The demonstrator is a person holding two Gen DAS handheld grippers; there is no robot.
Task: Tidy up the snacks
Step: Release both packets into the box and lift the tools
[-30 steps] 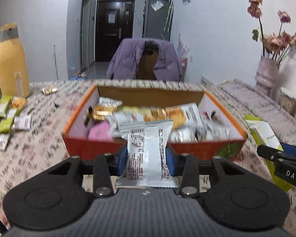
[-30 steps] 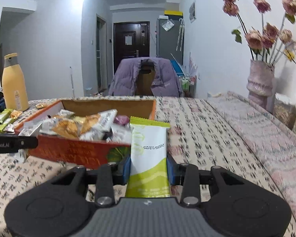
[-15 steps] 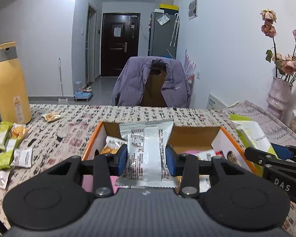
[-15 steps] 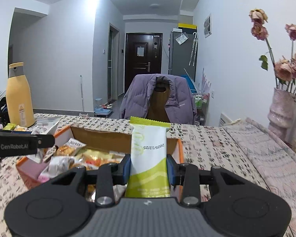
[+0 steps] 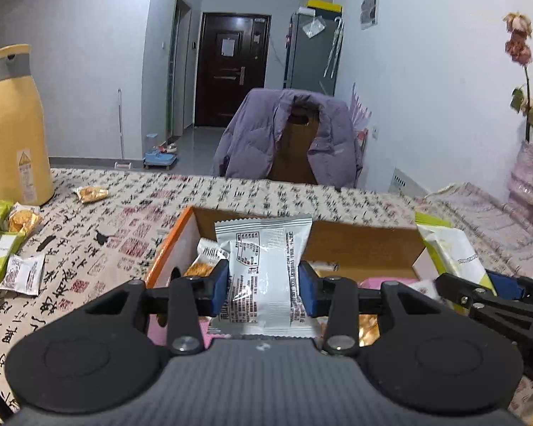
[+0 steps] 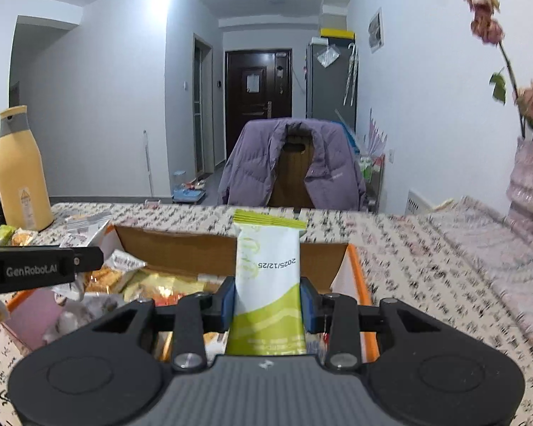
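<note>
Left wrist view: the left gripper [image 5: 263, 293] has its blue pads pressed on either side of a silver snack packet [image 5: 261, 273], which stands upright at centre frame. The left gripper's figure shows its jaws have just been opening a little, yet the packet is between them and the pads touch its sides. The packet is crinkled foil with serrated top and bottom seams and a panel of small dark print, too fine to read. Behind and below it lies an orange-edged cardboard box [image 5: 168, 248] with brown inner walls, holding more wrapped snacks. At the right edge the right gripper [image 5: 479, 293] reaches in with a white-and-green packet.

Right wrist view: the right gripper [image 6: 268, 303] clamps a white-and-green snack packet [image 6: 268, 277], upright at centre frame above the same box [image 6: 355, 266]. The packet has a lime striped top seam, a white middle and a lime lower part; the date "2025/12/25" is printed upside down on it. At the left edge the other gripper's black finger bears the lettering "GenRobot.AI".

In the left of both views a yellow bottle [image 5: 14, 124] with a grey collar and a small warning triangle label stands on the patterned tablecloth [image 5: 124, 220]. Loose green and silver snack packs [image 5: 3, 248] lie near it in the lower left.
</note>
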